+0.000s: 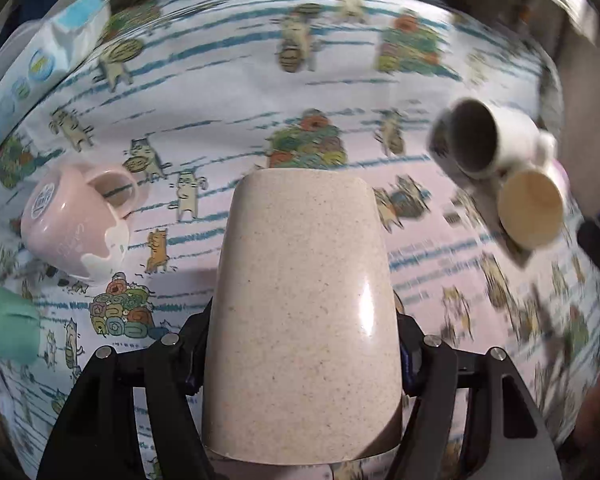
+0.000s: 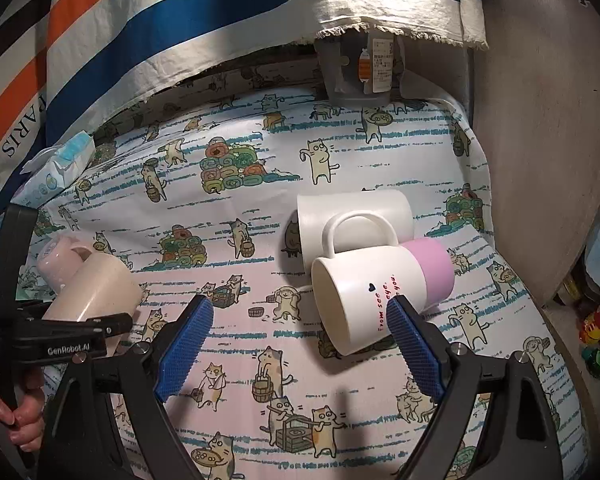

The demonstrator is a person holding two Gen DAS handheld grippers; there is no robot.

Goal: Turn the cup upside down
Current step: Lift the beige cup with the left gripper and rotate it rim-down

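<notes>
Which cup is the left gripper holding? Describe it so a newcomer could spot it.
On the cat-print cloth, look to the left side, beside the pink mug. The left gripper clamps a beige cup: speckled, handleless, unlike the handled mugs nearby.

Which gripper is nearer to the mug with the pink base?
Right. The right gripper hangs open just in front of the mug, one fingertip beside it; the left gripper, holding the beige cup, is far off across the cloth.

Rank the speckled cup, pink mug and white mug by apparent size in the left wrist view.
1. speckled cup, largest, though nearest the camera.
2. pink mug.
3. white mug, only slightly smaller; blurred, so unsure.
</notes>
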